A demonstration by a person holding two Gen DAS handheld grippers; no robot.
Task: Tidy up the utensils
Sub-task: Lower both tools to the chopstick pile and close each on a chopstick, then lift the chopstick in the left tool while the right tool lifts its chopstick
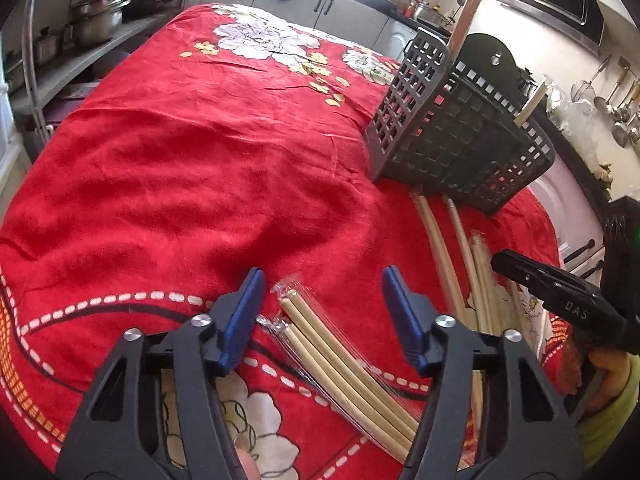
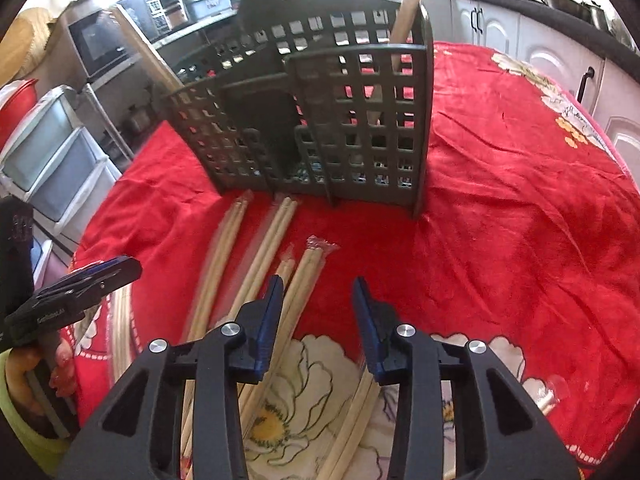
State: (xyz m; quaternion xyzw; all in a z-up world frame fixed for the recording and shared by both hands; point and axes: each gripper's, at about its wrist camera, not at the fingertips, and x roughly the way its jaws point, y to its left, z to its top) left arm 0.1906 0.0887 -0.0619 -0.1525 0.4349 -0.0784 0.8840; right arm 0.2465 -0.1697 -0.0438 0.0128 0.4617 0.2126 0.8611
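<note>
Several pairs of wooden chopsticks in clear wrappers lie on the red flowered cloth. One wrapped pair (image 1: 344,368) lies between the fingers of my left gripper (image 1: 324,280), which is open and just above it. More pairs (image 2: 260,248) lie in front of a dark grey slotted utensil basket (image 2: 320,120), which also shows in the left wrist view (image 1: 460,132). My right gripper (image 2: 318,288) is open and empty above the chopsticks, beside one pair (image 2: 304,288). A wooden handle (image 2: 408,4) stands in the basket.
The red cloth (image 1: 180,168) covers the table. Kitchen cupboards (image 2: 552,56), pots on a shelf (image 1: 96,16), a microwave (image 2: 100,40) and plastic drawers (image 2: 52,160) surround the table. The other gripper shows at each view's edge (image 1: 560,300).
</note>
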